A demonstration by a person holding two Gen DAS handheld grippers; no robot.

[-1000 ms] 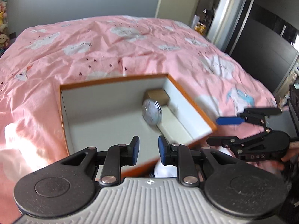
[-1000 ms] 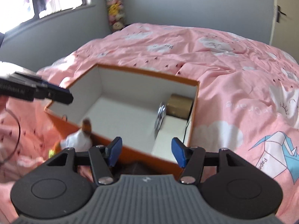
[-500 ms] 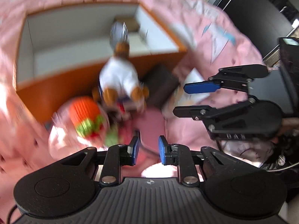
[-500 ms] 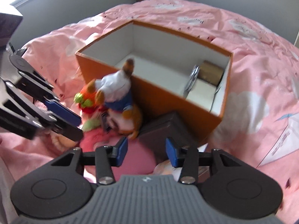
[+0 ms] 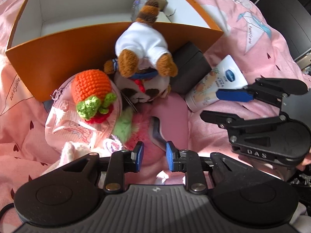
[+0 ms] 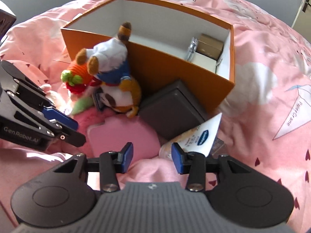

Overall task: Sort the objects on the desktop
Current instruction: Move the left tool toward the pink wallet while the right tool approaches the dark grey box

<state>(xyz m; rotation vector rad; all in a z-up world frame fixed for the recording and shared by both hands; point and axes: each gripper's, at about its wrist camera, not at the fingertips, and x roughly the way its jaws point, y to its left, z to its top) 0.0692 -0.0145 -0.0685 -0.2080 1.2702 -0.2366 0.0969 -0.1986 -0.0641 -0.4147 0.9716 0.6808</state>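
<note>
- Left gripper [image 5: 153, 154] over pink flat case [image 6: 124, 136]; jaws opening, nothing clamped.
- Right gripper [image 6: 152, 156] apart, empty, near cream tube [image 5: 215, 83].
- Risk: slick tube sliding on soft pink duvet [image 6: 272, 97]; dense pile snagging.
- Plush dog [image 5: 141, 58] leaning on orange box [image 5: 68, 58], likely to topple if nudged.
- Crocheted carrot [image 5: 91, 89] knobbly; dark cube [image 6: 171, 108] rigid.

Left gripper [image 5: 153, 156]: black linkage arms, blue rectangular pads on the fingertips [image 5: 139, 153], silver pivot screws, two round black discs at 3 and 9 o'clock of a ribbed grey housing. White lettering "GenRobot.AI" on its side. Right gripper [image 6: 152, 160]: identical build; side lettering reads "DAS".
</note>
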